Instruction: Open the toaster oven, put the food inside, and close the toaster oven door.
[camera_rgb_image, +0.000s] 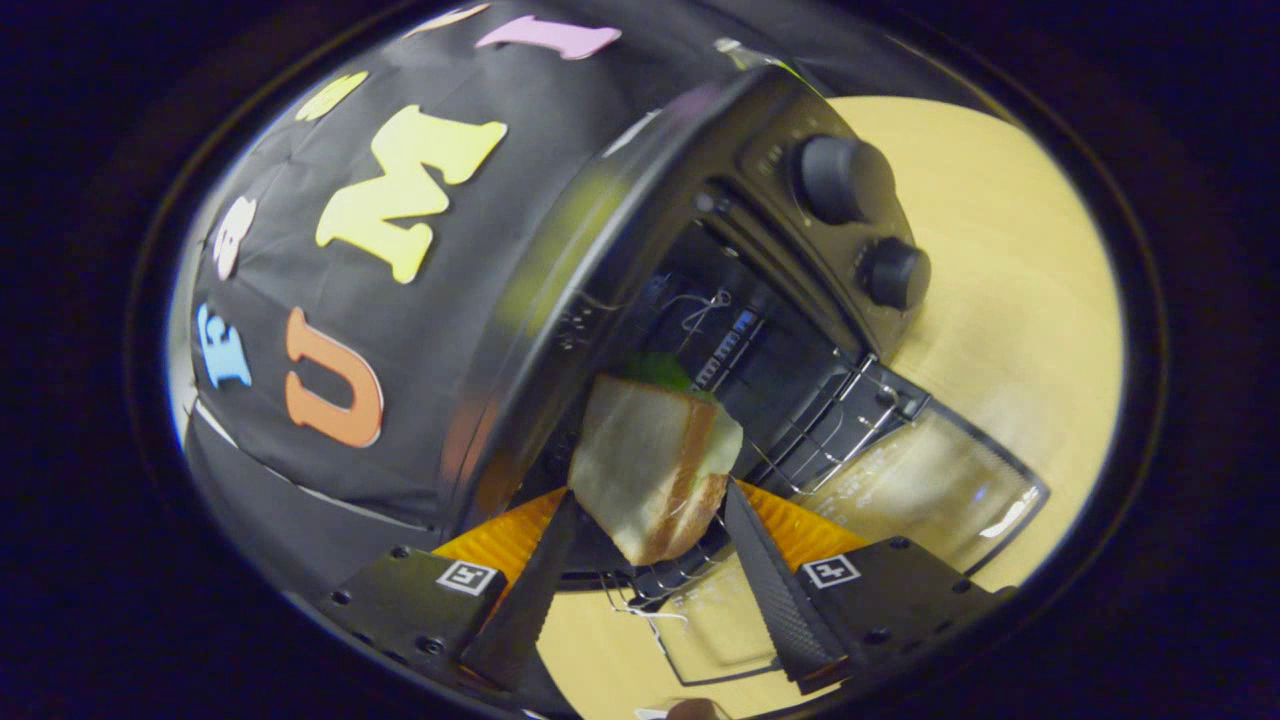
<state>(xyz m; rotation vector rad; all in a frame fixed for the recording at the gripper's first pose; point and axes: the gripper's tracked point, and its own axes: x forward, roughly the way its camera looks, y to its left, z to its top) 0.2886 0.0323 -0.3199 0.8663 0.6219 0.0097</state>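
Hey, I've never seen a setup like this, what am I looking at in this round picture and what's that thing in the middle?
The camera rides on a hand-held gripper that a person carries, looking forward along its two fingers. Both fingers press on a sandwich, bread with something green showing. Just beyond it is a black toaster oven on a light wooden table. Its glass door is folded down open, the wire rack showing inside, two round knobs beside the opening. Everything looks tilted because the gripper is turned.
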